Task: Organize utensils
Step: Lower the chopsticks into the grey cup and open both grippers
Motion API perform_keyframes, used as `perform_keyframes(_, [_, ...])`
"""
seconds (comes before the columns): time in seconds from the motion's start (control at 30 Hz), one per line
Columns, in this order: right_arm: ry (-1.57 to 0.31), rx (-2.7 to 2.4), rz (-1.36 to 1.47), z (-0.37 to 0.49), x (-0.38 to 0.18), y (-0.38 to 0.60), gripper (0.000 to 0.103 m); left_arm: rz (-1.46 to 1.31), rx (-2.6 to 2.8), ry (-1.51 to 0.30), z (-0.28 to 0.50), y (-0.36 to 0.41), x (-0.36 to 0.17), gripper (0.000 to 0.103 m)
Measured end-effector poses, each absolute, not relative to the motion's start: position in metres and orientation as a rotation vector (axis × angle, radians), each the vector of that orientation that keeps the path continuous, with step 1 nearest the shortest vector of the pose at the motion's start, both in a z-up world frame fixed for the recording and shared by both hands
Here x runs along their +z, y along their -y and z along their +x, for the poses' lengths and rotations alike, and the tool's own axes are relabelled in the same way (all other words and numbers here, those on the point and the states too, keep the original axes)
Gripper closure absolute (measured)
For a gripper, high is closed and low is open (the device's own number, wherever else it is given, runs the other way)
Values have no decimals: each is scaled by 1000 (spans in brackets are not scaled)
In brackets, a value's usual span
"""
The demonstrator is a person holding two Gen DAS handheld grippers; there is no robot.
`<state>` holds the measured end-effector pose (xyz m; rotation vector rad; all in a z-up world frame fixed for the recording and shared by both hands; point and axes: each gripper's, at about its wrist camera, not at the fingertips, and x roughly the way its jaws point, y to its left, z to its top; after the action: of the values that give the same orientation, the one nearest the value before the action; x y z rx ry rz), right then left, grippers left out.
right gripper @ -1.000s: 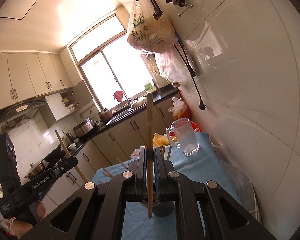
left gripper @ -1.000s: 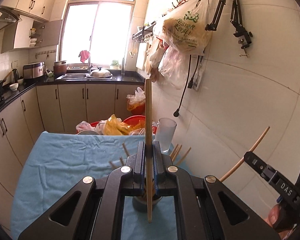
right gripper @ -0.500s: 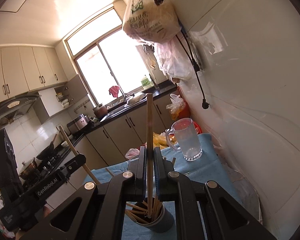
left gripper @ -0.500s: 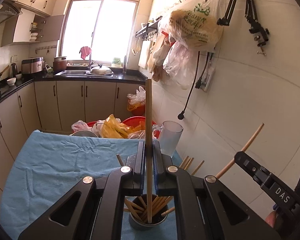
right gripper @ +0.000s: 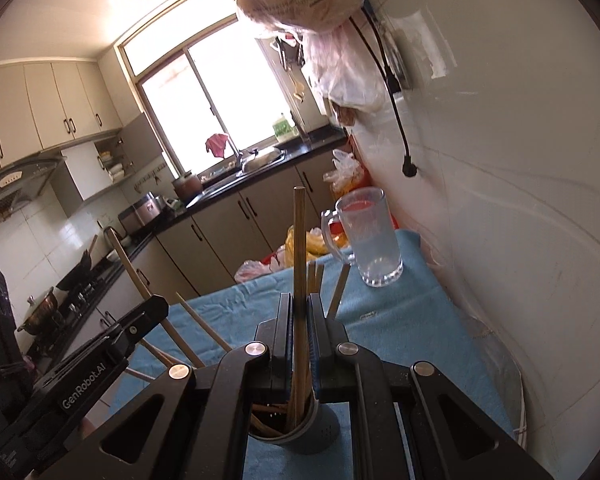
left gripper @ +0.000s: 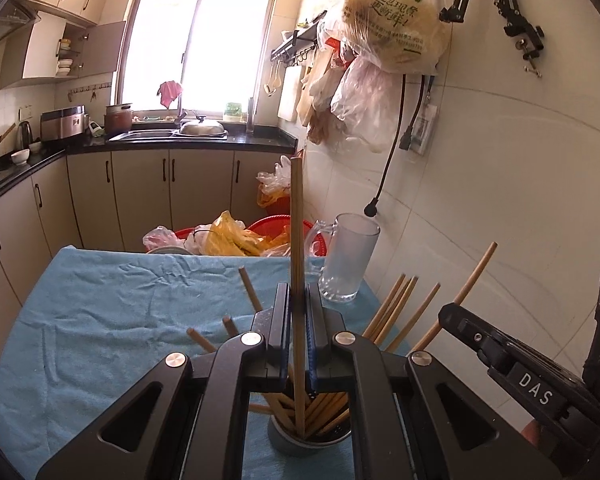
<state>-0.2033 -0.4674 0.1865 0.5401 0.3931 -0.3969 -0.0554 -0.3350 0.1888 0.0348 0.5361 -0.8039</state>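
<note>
My left gripper [left gripper: 298, 300] is shut on an upright wooden chopstick [left gripper: 297, 224], whose lower tip dips into a grey holder cup [left gripper: 308, 442] full of several chopsticks. In the right wrist view my right gripper [right gripper: 299, 312] is shut on another upright chopstick [right gripper: 299, 240], and its lower end reaches down into the same grey cup [right gripper: 300, 434]. Each gripper shows in the other's view: the right one at the left view's right edge, the left one [right gripper: 140, 322] at the right view's left, holding its slanted stick [right gripper: 126, 264].
A blue cloth [left gripper: 112, 312] covers the table. A frosted glass mug [left gripper: 346, 258] stands at its far right by the tiled wall [left gripper: 500, 184]. Red basins and plastic bags [left gripper: 236, 236] lie beyond the table's far edge. Bags hang from the wall above.
Both grippers have sunk toward the table with their chopsticks. The grey cup, first hidden under the jaws, now shows with both stick tips inside it.
</note>
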Motion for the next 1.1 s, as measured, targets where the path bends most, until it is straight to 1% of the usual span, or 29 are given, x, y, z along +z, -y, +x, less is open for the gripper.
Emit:
perform_keyframes(0.33, [-444,-405,548,-193,166,465,96,40,-780,-570,-52,326,169,95])
perform_keyframes(0.7, [-498,-397,553,-178,153,468,95,50,-786,-570,-51,326,165,95])
perform_keyframes(0.83, [-494,-387,566,-181,156,471,95,43,-790,-566,-53,323,167,94])
perform_keyframes(0.87, [-487,-388,567,-184,158,472,94,37,-794,-567,-53,321,168,93])
perform_keyframes(0.93, [-468,-390,568,-192,164,471,92,24,-804,-561,-56,315,173,78])
perform_keyframes(0.97, [-458,-387,567,-197,168,471,91,20,-801,-549,-59,311,176,76])
perform_keyframes(1.07, [-418,-405,558,-217,181,468,80,10,-798,-511,-71,295,188,69])
perform_keyframes(1.1, [-400,-411,557,-226,186,466,74,7,-789,-498,-76,288,192,61])
